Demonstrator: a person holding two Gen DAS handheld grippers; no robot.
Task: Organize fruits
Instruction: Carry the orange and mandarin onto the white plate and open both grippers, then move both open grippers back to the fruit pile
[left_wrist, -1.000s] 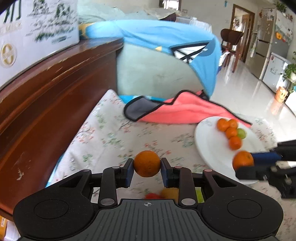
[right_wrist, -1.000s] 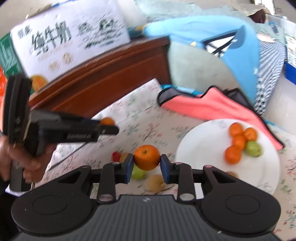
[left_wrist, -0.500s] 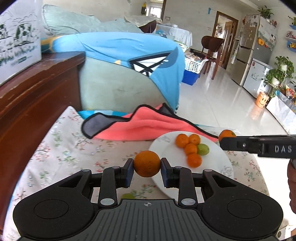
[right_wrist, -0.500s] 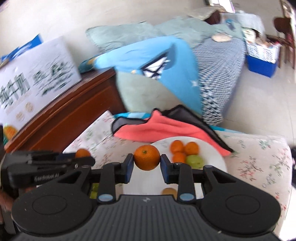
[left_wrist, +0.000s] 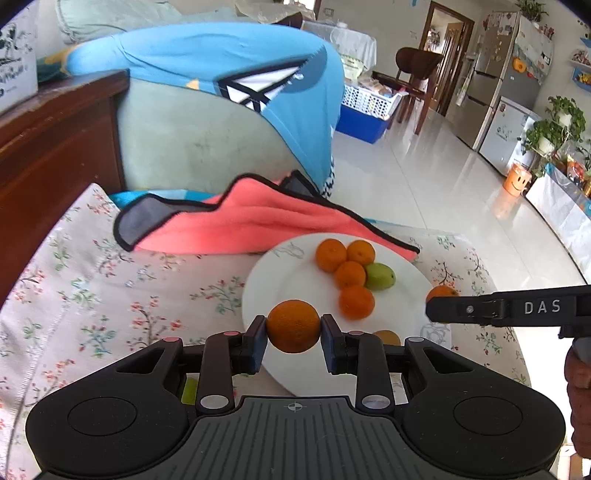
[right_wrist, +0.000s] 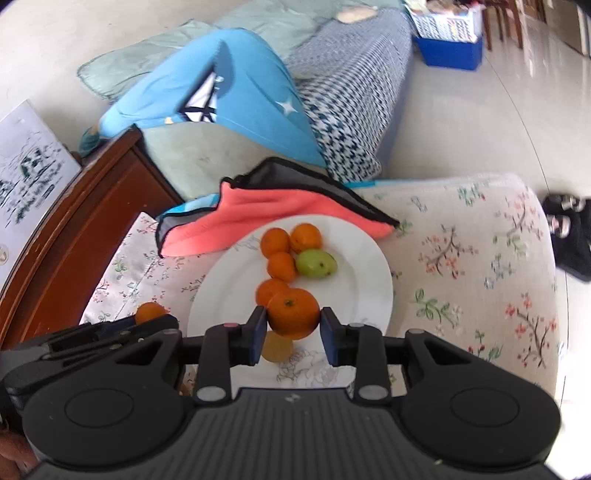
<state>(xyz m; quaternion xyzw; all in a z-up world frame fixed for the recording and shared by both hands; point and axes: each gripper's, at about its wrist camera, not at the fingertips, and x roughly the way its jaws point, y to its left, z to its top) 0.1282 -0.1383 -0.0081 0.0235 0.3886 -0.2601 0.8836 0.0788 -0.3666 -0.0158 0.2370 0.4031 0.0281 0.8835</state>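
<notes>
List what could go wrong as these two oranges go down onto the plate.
1. The white plate sits on soft floral padding, so a hard set-down could tip it.
2. Both oranges, one in the left gripper and one in the right gripper, arrive together; the grippers might collide.
3. A dropped orange may knock the loose pile and roll fruit off.

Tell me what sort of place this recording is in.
Most likely a home living room: a sofa with cushions, a fridge beyond a tiled floor, and potted plants.
</notes>
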